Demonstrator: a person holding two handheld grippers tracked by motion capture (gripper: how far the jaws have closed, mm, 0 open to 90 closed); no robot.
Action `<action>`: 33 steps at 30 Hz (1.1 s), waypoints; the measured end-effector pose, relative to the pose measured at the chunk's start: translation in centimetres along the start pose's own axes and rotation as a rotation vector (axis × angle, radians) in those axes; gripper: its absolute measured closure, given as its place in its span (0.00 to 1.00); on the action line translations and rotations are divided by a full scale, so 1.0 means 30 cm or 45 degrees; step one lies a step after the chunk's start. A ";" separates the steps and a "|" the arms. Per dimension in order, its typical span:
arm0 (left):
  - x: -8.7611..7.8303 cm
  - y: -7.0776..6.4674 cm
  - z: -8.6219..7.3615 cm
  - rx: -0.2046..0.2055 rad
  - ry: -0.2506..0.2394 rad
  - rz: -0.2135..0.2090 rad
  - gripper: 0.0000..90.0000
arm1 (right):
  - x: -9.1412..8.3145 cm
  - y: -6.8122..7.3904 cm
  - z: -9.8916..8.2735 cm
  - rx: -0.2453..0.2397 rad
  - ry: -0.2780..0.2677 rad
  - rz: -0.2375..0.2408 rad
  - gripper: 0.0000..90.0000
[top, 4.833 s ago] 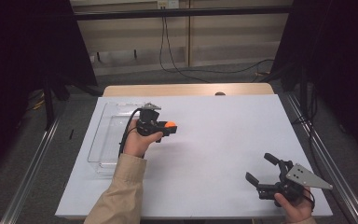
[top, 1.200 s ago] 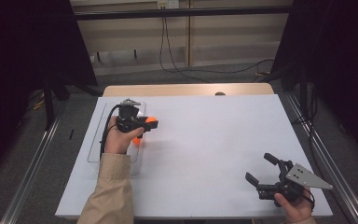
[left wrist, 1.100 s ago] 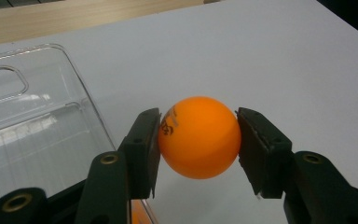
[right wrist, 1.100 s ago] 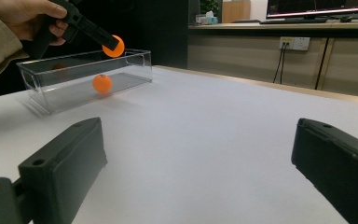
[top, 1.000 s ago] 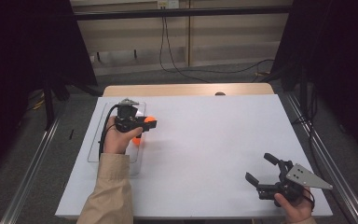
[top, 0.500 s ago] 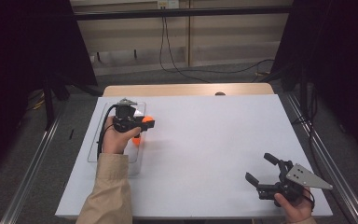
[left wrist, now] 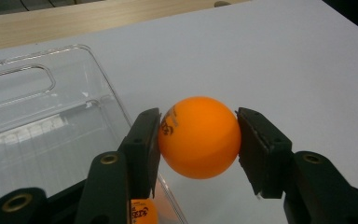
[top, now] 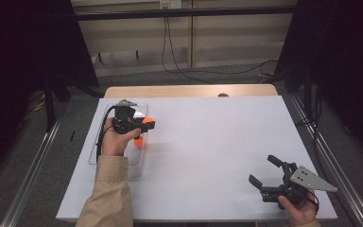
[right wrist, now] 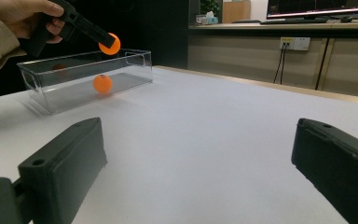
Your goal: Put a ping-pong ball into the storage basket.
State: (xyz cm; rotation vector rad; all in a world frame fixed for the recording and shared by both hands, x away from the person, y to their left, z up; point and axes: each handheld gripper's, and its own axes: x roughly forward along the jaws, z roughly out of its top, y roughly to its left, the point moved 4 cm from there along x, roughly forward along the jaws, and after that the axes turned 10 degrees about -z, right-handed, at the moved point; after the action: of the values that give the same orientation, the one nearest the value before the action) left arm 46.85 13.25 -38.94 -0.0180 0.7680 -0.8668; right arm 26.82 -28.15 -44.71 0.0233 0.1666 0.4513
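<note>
My left gripper is shut on an orange ball, gripped at its sides by both pads. It holds the ball in the air just above the right rim of a clear plastic box at the table's left. A second orange ball lies on the box floor, seen low between the jaws and through the box wall. My right gripper rests near the table's front right corner, open, with only bare table between its jaws.
The white table top stretches between the two hands. A wooden strip runs along its far edge. Metal rails flank the table on both sides, and cables lie on the floor behind it.
Since the oldest frame my left gripper has carried the ball to the left and a little farther back, over the box. Over the last second nothing has moved.
</note>
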 end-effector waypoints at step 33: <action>-0.043 0.024 -0.010 -0.008 -0.009 0.034 0.57 | 0.004 0.004 -0.002 0.000 0.005 0.004 0.03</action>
State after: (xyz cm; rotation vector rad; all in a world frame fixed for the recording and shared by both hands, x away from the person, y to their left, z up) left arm 46.65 14.72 -38.59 -0.0166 0.7629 -0.8387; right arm 26.86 -28.01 -44.80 0.0226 0.1704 0.4547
